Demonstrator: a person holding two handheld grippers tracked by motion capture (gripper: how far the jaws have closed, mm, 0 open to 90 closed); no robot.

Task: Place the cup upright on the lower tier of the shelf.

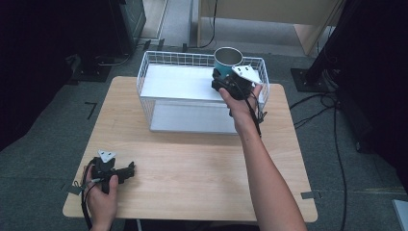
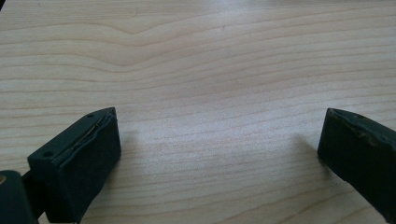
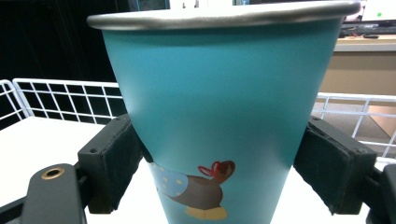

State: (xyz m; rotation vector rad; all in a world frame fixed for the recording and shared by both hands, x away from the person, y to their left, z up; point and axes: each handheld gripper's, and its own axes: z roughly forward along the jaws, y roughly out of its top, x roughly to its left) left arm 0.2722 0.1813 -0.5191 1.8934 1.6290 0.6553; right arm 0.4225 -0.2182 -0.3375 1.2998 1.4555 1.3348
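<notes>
A light wooden bench (image 1: 192,168) stands on grey carpet, with dark equipment stands and loose cables on the floor around it. At the far side of the bench sits a white wire basket (image 1: 154,62) with a white two-level shelf (image 1: 178,82) inside it.

A teal cup (image 1: 227,60) with a metal rim stands upright on the upper level of the shelf, at the basket's far right corner. In the right gripper view the cup (image 3: 219,112) carries a cartoon duck print low on its wall, and the basket's wire wall runs behind it.

The right gripper (image 1: 222,79) is held at the near side of the cup, over the basket's right end. Its fingers (image 3: 109,158) are clamped on the cup, one pad pressing each side of the lower wall.

The left gripper (image 1: 130,169) rests on the bench well apart from the basket, near the bench's near left corner, pointing to the right. Its fingers (image 2: 79,158) stand wide apart, with bare wood grain between them; the gripper (image 2: 219,135) holds nothing.
</notes>
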